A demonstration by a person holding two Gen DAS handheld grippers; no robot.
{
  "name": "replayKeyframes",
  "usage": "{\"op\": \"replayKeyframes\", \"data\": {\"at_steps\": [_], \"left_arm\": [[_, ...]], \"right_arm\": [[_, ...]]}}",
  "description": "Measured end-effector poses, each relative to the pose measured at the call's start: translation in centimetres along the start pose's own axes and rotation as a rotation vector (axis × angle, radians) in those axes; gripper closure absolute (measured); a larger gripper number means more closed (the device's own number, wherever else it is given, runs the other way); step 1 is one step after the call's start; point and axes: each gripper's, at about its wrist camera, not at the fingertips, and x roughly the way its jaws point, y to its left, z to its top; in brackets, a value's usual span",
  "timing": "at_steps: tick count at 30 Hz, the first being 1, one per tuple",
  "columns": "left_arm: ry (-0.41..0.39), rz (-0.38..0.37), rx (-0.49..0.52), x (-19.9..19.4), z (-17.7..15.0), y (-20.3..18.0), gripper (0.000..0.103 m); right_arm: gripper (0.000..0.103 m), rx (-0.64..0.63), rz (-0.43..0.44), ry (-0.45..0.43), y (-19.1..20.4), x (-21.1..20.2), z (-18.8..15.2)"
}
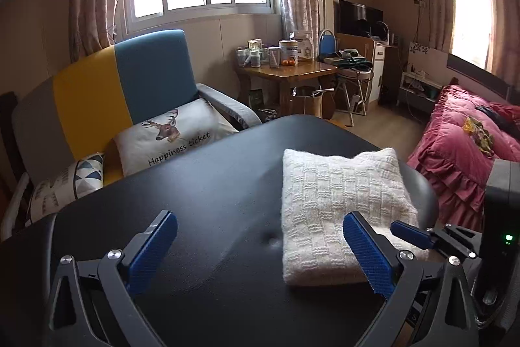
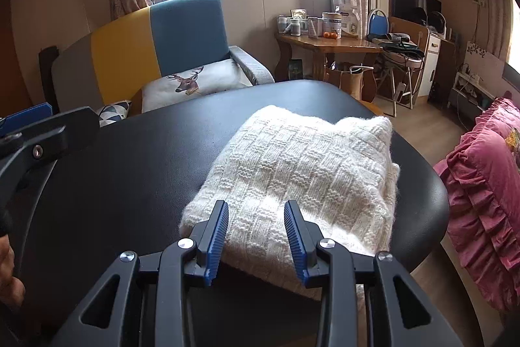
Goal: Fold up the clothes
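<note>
A white knit sweater (image 1: 338, 200) lies folded into a thick rectangle on the right part of the black padded table (image 1: 201, 184). My left gripper (image 1: 260, 217) hangs above the table with its jaws wide apart and nothing between them; its right finger is over the sweater's near left corner. In the right wrist view the sweater (image 2: 308, 171) fills the middle. My right gripper (image 2: 256, 204) hovers over its near edge, jaws partly apart, pads not pressing the knit. A blue finger (image 1: 409, 234) of the right gripper shows at the sweater's near right corner.
A grey, yellow and blue sofa (image 1: 107, 93) with a deer cushion (image 1: 172, 135) stands behind the table on the left. A pink ruffled bed (image 1: 461, 152) is close on the right. A wooden side table (image 1: 292, 70) with jars stands at the back.
</note>
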Motion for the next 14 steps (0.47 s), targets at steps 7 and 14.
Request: {"op": "replayKeyframes", "data": {"at_steps": [7, 14], "left_arm": [[0.002, -0.008, -0.003, 0.6, -0.3, -0.4, 0.001], [0.005, -0.033, -0.042, 0.6, -0.3, 0.2, 0.001]], "right_arm": [[0.067, 0.019, -0.014, 0.021, -0.9, 0.6, -0.6], [0.067, 0.037, -0.031, 0.029, -1.4, 0.7, -1.2]]}}
